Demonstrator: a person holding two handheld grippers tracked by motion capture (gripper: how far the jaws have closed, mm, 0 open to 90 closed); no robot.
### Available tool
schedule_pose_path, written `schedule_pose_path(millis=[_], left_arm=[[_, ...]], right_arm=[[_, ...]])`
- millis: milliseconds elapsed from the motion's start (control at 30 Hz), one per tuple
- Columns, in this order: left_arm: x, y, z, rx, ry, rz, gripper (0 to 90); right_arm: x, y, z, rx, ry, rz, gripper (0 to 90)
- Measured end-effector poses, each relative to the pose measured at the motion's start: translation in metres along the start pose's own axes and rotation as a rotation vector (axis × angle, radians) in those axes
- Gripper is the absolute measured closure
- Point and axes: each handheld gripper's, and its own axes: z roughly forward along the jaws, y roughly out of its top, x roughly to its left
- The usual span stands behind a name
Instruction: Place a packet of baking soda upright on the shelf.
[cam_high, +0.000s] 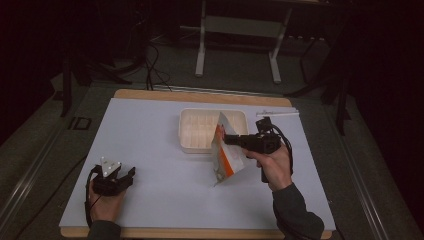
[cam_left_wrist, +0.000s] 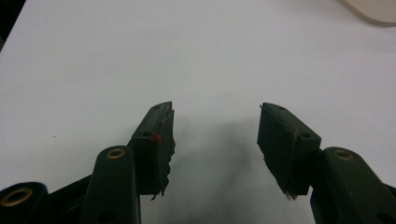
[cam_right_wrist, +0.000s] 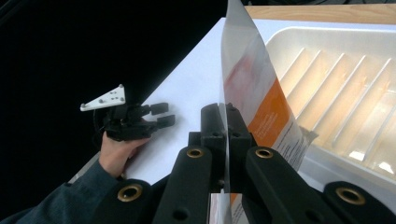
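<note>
Right tool pinches a thin flexible pouch, jaws pressed flat together on its edge in the right gripper view. Pouch is glossy, white with an orange band and small printed text, stiff enough to stand tilted; its lower corner touches the surface just in front of the tray. Tray is cream plastic, rectangular, rounded corners, with a ribbed bottom of parallel ridges; it sits at mid surface, toward the far edge, with the pouch top leaning over its right part.

Left tool rests low at the near left of the surface, well apart from the pouch. Its jaws are spread wide, nothing between them; the dark pads are matte with ragged, chipped edges.

Surface is a smooth matte white sheet over a light wood board, whose edge shows at front and back. A thin white stick-like item lies by the far right edge; cannot tell what it is. Room is dark, grey floor, metal frame legs and cables behind.
</note>
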Motion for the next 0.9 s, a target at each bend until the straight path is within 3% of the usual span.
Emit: schedule_pose_path(millis=[533,767,900], left_arm=[[0.000,0.000,0.000,0.001,-0.001,0.001,45.4],[0.000,0.000,0.000,0.001,-0.001,0.001,45.4],[0.000,0.000,0.000,0.001,-0.003,0.001,45.4]], right_arm=[[0.006,0.009,0.004,-0.010,-0.001,-0.029,90.0],[0.000,0.015,0.011,-0.026,-0.029,-0.020,90.0],[-0.005,0.019,0.015,-0.044,-0.073,-0.019,90.0]])
